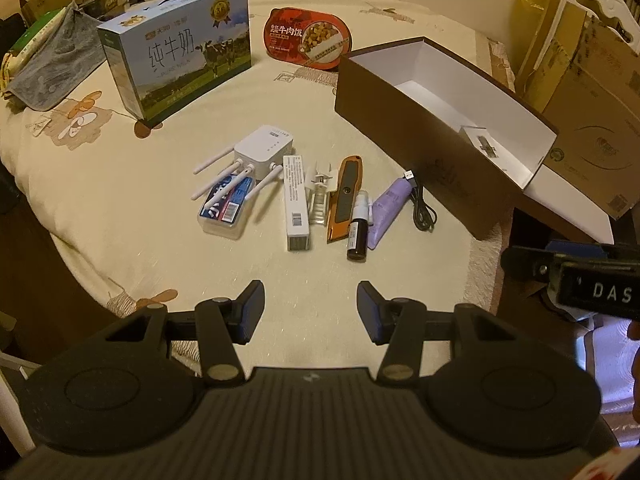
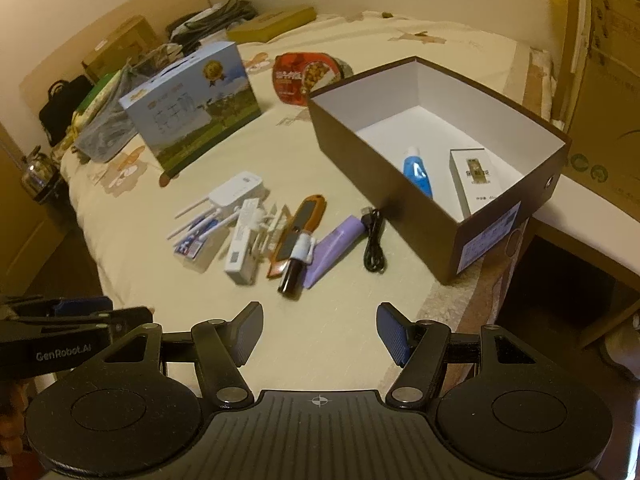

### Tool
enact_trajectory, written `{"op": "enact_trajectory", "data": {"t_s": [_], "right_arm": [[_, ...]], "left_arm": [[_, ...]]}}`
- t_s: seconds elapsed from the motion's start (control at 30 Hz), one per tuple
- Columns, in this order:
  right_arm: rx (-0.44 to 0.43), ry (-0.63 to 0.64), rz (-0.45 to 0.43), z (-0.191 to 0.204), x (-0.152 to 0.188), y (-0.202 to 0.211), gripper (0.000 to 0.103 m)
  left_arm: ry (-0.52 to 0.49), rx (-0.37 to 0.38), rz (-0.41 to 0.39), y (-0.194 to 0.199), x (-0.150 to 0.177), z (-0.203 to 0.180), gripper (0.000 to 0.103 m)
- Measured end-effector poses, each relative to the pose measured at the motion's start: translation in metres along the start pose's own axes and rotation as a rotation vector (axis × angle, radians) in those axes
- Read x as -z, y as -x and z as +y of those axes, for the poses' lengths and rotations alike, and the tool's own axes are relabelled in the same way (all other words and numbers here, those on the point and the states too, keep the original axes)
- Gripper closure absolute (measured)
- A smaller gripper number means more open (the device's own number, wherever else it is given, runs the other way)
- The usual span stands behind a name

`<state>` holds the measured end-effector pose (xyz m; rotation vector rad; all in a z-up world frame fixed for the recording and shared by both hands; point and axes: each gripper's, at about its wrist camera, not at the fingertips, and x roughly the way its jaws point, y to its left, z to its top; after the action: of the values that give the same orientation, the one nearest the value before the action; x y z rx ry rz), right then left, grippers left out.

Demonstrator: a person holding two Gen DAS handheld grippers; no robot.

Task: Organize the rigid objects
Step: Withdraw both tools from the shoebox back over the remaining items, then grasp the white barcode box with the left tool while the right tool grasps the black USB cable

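A row of small objects lies on the cream bed cover: a white router (image 1: 262, 152) (image 2: 236, 192) with antennas, a blue-labelled clear case (image 1: 226, 206), a long white box (image 1: 295, 200) (image 2: 242, 248), an orange utility knife (image 1: 344, 196) (image 2: 298, 232), a dark spray bottle (image 1: 357, 236) (image 2: 294, 268), a purple tube (image 1: 390, 206) (image 2: 334, 248) and a black USB cable (image 1: 420, 208) (image 2: 372, 248). An open brown box (image 1: 404, 136) (image 2: 384, 176) stands to their right, holding a blue tube (image 2: 418, 174) and a small white box (image 2: 474, 180). My left gripper (image 1: 310, 312) and right gripper (image 2: 320, 330) are open and empty, near the bed's front edge.
A blue milk carton (image 1: 180, 52) (image 2: 196, 112) and a red food tray (image 1: 308, 38) (image 2: 308, 74) stand behind the row. Grey cloth and bags (image 1: 48, 60) lie at the far left. Cardboard boxes (image 1: 592, 92) (image 2: 600, 80) stand to the right. The bed drops off at right.
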<state>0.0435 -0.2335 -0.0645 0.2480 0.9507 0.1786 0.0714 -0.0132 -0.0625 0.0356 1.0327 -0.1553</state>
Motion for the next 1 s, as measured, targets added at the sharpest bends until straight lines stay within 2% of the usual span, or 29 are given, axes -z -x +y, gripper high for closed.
{"op": "enact_trajectory", "data": {"t_s": [0.33,0.5,0.73,1.0], "right_arm": [[0.017,-0.023,-0.025,-0.013,-0.011,-0.032,0.043],[0.029,-0.009,-0.009,-0.015,-0.015,-0.058,0.053],[0.056,-0.002,0.015,-0.023,-0.019,-0.096,0.058],[0.098,-0.002,0.049,-0.04,-0.024,-0.149,0.066]], "left_arm": [[-0.013,0.017,-0.003,-0.036,-0.011,0.002,0.057],[-0.001,0.02,0.005,-0.062,-0.02,0.007,0.058],[-0.018,0.026,0.013,-0.103,-0.031,0.007,0.062],[-0.046,0.003,0.06,-0.162,-0.041,0.01,0.064]]}}
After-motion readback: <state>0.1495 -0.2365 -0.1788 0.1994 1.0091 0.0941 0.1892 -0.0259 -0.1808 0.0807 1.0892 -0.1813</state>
